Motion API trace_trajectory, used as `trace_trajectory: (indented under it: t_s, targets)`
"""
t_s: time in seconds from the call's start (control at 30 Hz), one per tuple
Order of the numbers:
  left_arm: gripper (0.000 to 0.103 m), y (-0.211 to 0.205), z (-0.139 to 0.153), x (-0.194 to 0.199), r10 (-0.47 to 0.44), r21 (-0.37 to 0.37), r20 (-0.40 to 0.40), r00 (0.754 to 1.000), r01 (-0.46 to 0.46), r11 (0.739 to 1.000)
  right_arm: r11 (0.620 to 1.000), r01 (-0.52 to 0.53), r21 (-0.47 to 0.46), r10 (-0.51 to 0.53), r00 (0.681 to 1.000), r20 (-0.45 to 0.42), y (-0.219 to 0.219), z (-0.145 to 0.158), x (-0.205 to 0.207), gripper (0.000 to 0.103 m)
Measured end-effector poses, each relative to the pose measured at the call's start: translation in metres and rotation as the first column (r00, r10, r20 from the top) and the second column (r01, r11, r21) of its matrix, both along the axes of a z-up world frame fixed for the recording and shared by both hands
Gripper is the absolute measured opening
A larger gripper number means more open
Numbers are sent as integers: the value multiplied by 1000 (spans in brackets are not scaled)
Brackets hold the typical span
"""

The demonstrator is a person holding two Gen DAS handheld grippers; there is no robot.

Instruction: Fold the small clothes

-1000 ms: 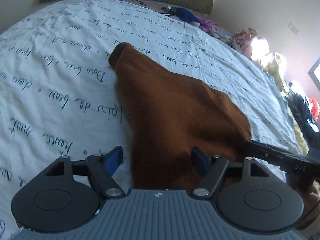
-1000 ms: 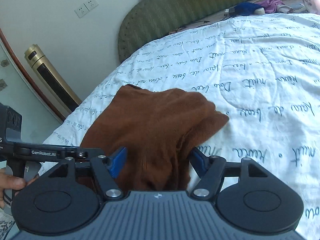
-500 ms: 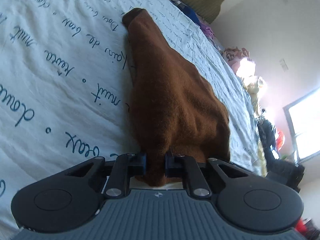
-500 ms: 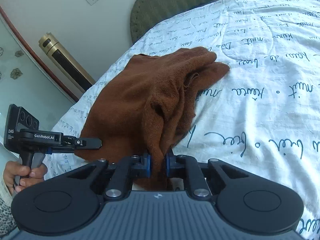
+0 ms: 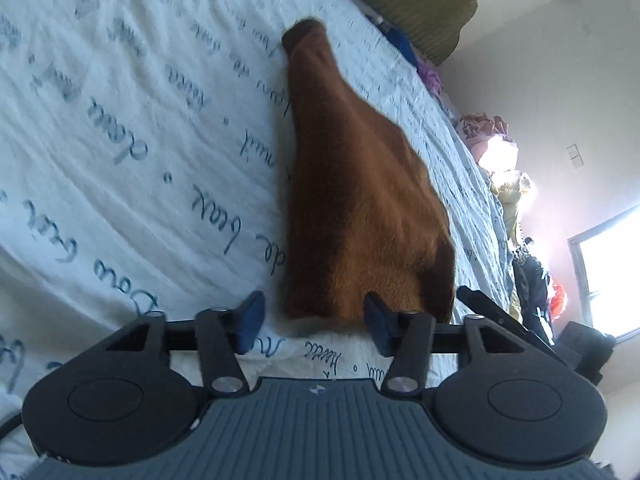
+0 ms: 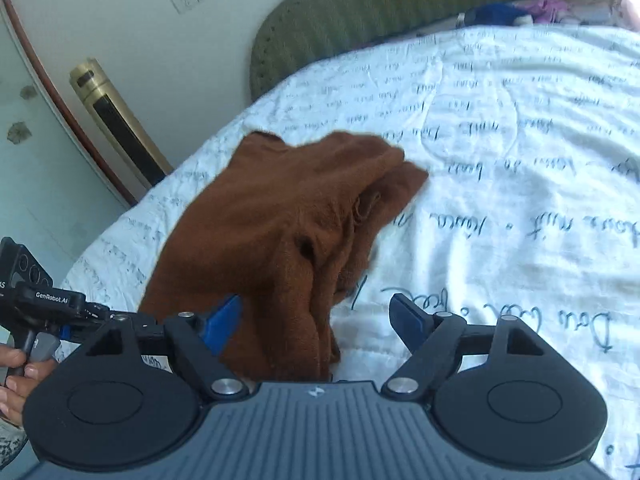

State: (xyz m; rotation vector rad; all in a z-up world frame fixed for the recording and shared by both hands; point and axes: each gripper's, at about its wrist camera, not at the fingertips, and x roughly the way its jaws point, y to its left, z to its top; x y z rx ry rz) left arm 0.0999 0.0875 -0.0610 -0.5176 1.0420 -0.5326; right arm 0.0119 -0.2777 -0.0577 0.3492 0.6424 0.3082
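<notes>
A brown garment [image 5: 360, 200] lies stretched out on the white bedsheet [image 5: 120, 140] printed with blue script. My left gripper [image 5: 316, 324] is open, its blue pads just short of the garment's near edge, holding nothing. In the right wrist view the same brown garment [image 6: 280, 224] lies bunched with folds, and its near end reaches between the fingers of my right gripper [image 6: 316, 320], which is open. The left gripper's body [image 6: 44, 300] shows at the far left of that view, in a hand.
A green headboard [image 6: 400, 4] stands at the far end of the bed. Piles of coloured clothes [image 5: 484, 132] lie along the bed's far side by the wall. A gold standing unit [image 6: 116, 120] is beside the bed. A window [image 5: 608, 272] is at right.
Both grippers were shut on the brown garment half a second ago and have now opened and let it go. The garment has dropped onto the sheet.
</notes>
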Motion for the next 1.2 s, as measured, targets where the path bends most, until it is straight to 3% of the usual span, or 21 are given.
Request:
trace_trajectory:
  t_s: [0.07,0.13,0.17,0.23,0.3,0.37,0.43,0.53,0.63,0.67,0.73,0.83,0.87,0.93,1.1,1.2]
  targets:
    - [77,-4,27,-3,9,58,117,993,-16,998,997,17,-71,-11,996,88,5,15,-6,81]
    - [83,-15,46,3,9,42,180,984,-17,999,987,21,-160,1,990,139,17,25,2,56]
    - [85,-23,51,7,3,31,204,979,-9,999,981,18,-193,12,989,150,24,26,8,34]
    - [84,-52,53,19,-9,51,237,971,-3,999,971,-18,-240,51,990,135,36,22,26,29]
    - [80,-75,37,37,-21,97,196,980,2,995,951,-30,-308,64,993,102,49,11,45,22]
    - [79,-88,17,43,-21,152,178,984,-6,988,931,-29,-364,45,998,36,57,-6,65,22]
    - [80,-95,13,37,-42,217,234,971,-10,976,932,-27,-361,43,998,35,56,-16,70,22]
    - [83,-87,19,28,-40,230,226,973,-13,973,934,-8,-357,22,999,33,55,-8,65,22]
    - [100,-75,34,16,-12,197,247,969,-37,980,938,4,-348,28,996,87,57,6,52,23]
    - [101,-75,37,14,-8,210,266,964,-50,976,939,0,-343,40,993,111,59,10,51,23]
    - [101,-83,36,16,-31,270,276,961,-47,962,942,4,-336,38,992,119,62,12,59,22]
    - [98,-98,19,24,-67,348,209,976,-10,938,918,32,-396,-32,999,6,60,-8,86,22]
    - [97,-103,12,24,-88,367,188,978,13,930,918,43,-394,-42,999,10,56,-12,84,29]
    - [97,-103,2,19,-95,383,183,979,18,924,947,40,-320,-49,999,-21,45,-9,78,31]
    - [99,-103,-10,9,-108,404,184,977,25,915,933,78,-352,-60,996,63,51,16,75,33]
    - [100,-106,-9,6,-116,425,192,975,24,905,939,74,-337,-54,996,69,51,7,92,38]
